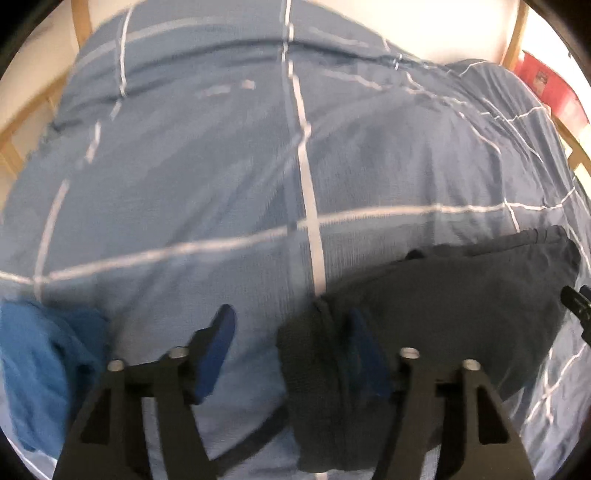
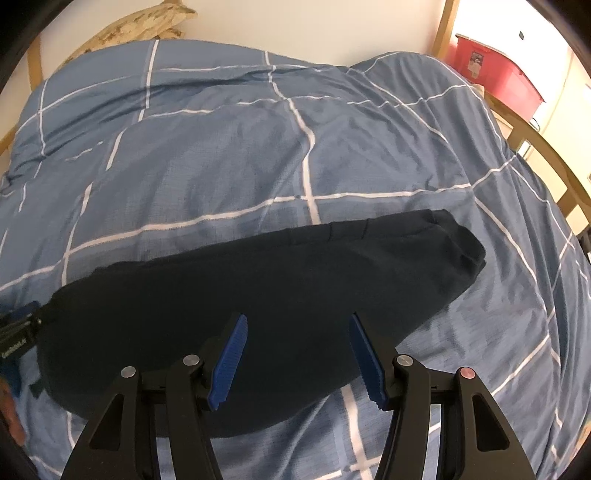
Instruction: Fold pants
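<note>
Dark navy pants lie folded in a long flat bundle on the blue checked duvet. In the left wrist view the pants fill the lower right, their left end under my left gripper. That gripper is open, one blue pad over the duvet, the other over the pants' edge. My right gripper is open and empty just above the pants' near edge. The other gripper shows at the pants' left end.
A bright blue garment lies on the duvet at the left. A wooden bed frame runs along the right side, with a red bin beyond it. A wooden fish decoration hangs on the far wall.
</note>
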Motion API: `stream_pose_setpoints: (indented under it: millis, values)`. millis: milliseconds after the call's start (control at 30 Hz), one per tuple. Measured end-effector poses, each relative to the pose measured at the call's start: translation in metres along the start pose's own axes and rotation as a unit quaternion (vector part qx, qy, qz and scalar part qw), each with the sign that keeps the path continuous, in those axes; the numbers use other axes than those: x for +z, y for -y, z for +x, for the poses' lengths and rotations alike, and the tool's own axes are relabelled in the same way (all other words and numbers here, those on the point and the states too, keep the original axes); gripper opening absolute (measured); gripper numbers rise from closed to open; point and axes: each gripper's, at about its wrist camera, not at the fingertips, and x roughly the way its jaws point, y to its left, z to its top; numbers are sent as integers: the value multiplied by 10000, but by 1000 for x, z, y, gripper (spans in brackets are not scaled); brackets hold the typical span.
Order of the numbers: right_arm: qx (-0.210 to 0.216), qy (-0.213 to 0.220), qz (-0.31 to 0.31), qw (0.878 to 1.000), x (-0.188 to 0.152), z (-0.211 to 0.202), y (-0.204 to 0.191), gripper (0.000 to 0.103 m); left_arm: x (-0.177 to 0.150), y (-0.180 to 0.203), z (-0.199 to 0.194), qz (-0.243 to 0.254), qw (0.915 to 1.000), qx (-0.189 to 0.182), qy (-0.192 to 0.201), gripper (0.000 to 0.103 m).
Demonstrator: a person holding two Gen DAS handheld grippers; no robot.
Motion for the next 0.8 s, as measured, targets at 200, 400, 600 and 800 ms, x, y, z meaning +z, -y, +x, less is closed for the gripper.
stream_pose_setpoints:
  millis: [200, 400, 600, 800]
  values:
    - [-87, 204, 166, 9996, 5, -12, 28, 57, 5, 29, -62, 387, 9954, 525, 706, 83]
    - [115, 376, 648, 9971, 14, -22, 87, 57, 4, 88, -93, 766, 9916, 451, 935, 87]
    - [88, 408, 811, 9958, 21, -14, 144, 57, 5, 151, -88, 822, 9937, 209, 727, 87]
    - [364, 252, 1050, 9935, 23, 10, 192, 57, 1, 193, -77, 395, 9978, 206, 495, 87]
